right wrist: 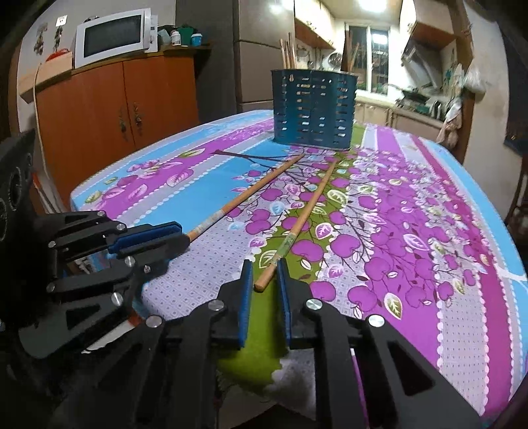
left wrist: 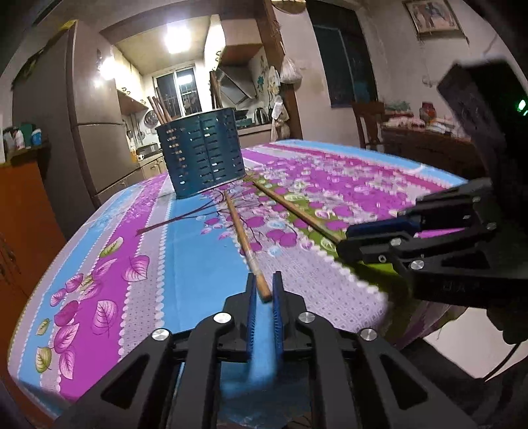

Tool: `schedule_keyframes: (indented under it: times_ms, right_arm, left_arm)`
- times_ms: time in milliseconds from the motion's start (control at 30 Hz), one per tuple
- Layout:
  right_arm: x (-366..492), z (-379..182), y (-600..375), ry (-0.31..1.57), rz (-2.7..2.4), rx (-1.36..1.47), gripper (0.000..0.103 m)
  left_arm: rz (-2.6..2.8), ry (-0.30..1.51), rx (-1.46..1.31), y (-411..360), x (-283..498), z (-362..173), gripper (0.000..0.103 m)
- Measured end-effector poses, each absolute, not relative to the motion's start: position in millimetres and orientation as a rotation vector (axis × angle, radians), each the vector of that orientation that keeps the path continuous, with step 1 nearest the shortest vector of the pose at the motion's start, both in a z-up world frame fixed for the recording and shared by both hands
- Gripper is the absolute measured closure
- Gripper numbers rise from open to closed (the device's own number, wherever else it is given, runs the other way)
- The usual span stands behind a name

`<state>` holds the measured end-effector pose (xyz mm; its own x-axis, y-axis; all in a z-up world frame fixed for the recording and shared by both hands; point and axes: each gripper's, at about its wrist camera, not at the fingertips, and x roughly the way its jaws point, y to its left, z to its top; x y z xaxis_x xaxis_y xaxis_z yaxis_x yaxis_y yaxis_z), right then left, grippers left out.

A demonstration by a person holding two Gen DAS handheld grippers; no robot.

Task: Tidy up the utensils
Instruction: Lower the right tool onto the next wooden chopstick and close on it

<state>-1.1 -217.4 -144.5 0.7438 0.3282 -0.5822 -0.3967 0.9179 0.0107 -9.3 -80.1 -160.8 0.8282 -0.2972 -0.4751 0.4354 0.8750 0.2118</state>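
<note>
Left wrist: floral tablecloth (left wrist: pixel 184 231), kitchen behind; both jaws clamped on a chopstick (left wrist: pixel 246 244) each.

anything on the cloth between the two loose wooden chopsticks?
Nothing: only bare floral tablecloth lies between the left wooden chopstick and the right wooden chopstick, clearest in the right wrist view.

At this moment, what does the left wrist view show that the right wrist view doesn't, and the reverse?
Left wrist view only: a framed picture on the wall, a wooden chair and a cluttered side table behind it.

Right wrist view only: a white microwave on an orange cabinet.

Both share: the blue slotted utensil holder with chopsticks inside, two loose chopsticks on the floral tablecloth, and each gripper's jaws around one chopstick's near end: left gripper, right gripper.
</note>
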Motion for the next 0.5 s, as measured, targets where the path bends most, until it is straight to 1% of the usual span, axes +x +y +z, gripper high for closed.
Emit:
schedule_keyframes:
  times_ms: [33,67,267,300,333,367,500]
  right_arm:
    - [-3.5,-145.5,-216.0,0.601,0.38,-0.124,0.088]
    - [-5.6,-146.5,-214.9,0.587,0.366,-0.128,0.088]
    - [-7.1,-148.8,-218.2,0.561,0.354,-0.1,0.089]
    - [-7.4,-149.3,-218.2,0.558,0.353,-0.097,0.089]
    - [-7.5,-149.7,-218.8,0.555,0.352,-0.09,0.089]
    - [-7.8,-150.0,-219.1,0.553,0.35,-0.083,0.094]
    - [-8.9,-150.7,-223.0,0.548,0.342,-0.044,0.094]
  left_arm:
    - [-0.381,0.439,0.326,-80.8,-9.6,-161.6,0.085]
    - [-0.373,0.437,0.326,-80.8,-9.9,-162.1,0.084]
    - [-0.383,0.427,0.297,-76.7,-6.2,-163.2,0.084]
    - [-0.387,0.425,0.289,-75.2,-4.8,-163.8,0.085]
    - [-0.392,0.426,0.282,-74.6,-3.9,-164.1,0.09]
    - [-0.394,0.427,0.276,-73.9,-3.4,-164.3,0.092]
    - [-0.397,0.43,0.255,-72.7,-1.3,-163.9,0.093]
